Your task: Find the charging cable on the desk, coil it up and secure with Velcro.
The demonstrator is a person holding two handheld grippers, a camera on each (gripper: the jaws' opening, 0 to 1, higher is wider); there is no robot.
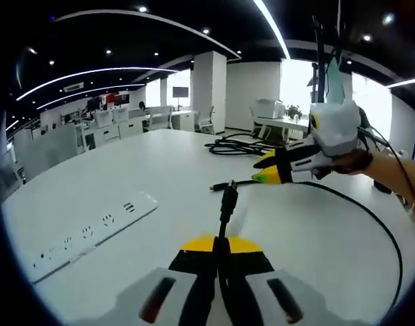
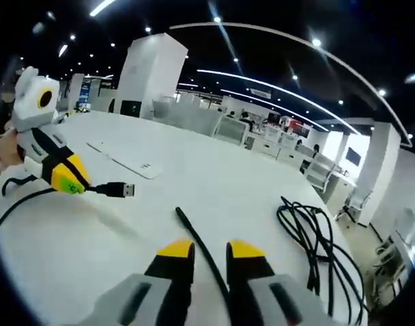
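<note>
While the left gripper (image 1: 223, 246) clamps the cable's (image 1: 370, 216) plug low in frame, the right gripper (image 2: 210, 250) straddles the cord, jaws narrowly apart. Coiling seems barely begun; next, loop the slack.

bare desk (image 1: 159, 163) ahead, power strip (image 1: 92, 231) left, loose cable bundle (image 2: 316, 238) right

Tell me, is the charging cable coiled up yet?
No. The charging cable lies spread across the desk; the left tool holds its plug end.
</note>
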